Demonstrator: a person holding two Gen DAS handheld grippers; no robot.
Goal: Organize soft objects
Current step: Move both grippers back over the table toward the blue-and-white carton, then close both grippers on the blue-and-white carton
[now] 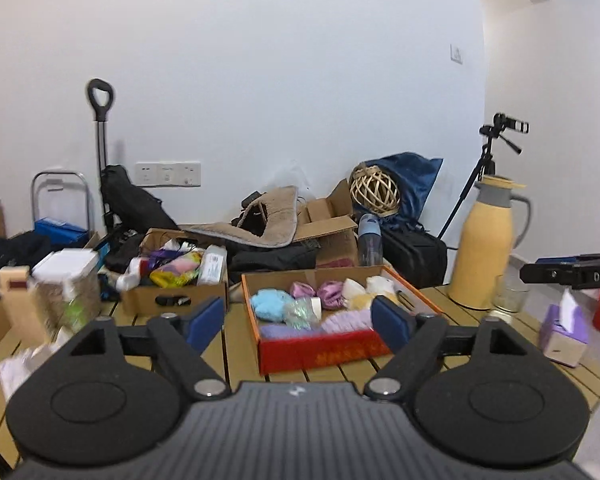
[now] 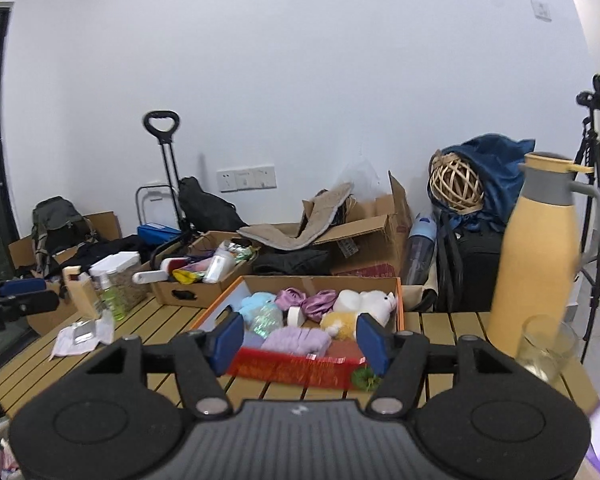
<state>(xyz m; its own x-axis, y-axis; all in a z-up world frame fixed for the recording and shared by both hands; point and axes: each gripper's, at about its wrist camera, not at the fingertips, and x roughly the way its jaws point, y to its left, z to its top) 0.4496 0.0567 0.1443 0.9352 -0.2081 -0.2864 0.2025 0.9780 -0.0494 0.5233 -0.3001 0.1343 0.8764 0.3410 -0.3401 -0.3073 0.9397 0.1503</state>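
Left gripper (image 1: 298,322): jaws wide apart, nothing between the blue pads (image 1: 208,318); held above the near edge of the table, facing the red box.
Right gripper (image 2: 300,342): jaws wide apart, holding nothing; also above the near edge, facing the same box.
Table (image 1: 236,344): yellow wooden slats.
Green ball (image 2: 365,378): small, on the slats, touching the red box's near right corner.
Red box (image 1: 320,354): open cardboard tray, red front wall, orange rim; mid-table, near the front edge.
Box contents, front row: lilac cloth (image 2: 296,340), folded, against the front wall.
Box contents, middle: blue fluffy item (image 1: 270,304) at left; iridescent wad (image 2: 266,320) beside it; yellow plush (image 2: 340,324) toward the right.
Box contents, back row: two purple satin scrunchies (image 2: 308,300), touching; white plush (image 2: 370,300) in the back right corner.
Tissue box (image 1: 562,332): purple, near the right edge.
Glass (image 2: 546,346): clear, just in front of the jug.
Jug (image 2: 540,256): yellow, grey collar, upright at the back right corner.
White packet (image 2: 82,336): flat, toward the left edge.
Green bottle (image 2: 112,300): upright, left side, beside a cream bottle (image 2: 80,288).
Brown box (image 1: 176,284): open, back left, holding mixed bottles and packets.
Beyond the table: cartons, black bags, wicker ball (image 2: 456,186), tripod (image 1: 486,176), trolley handle (image 1: 100,98).
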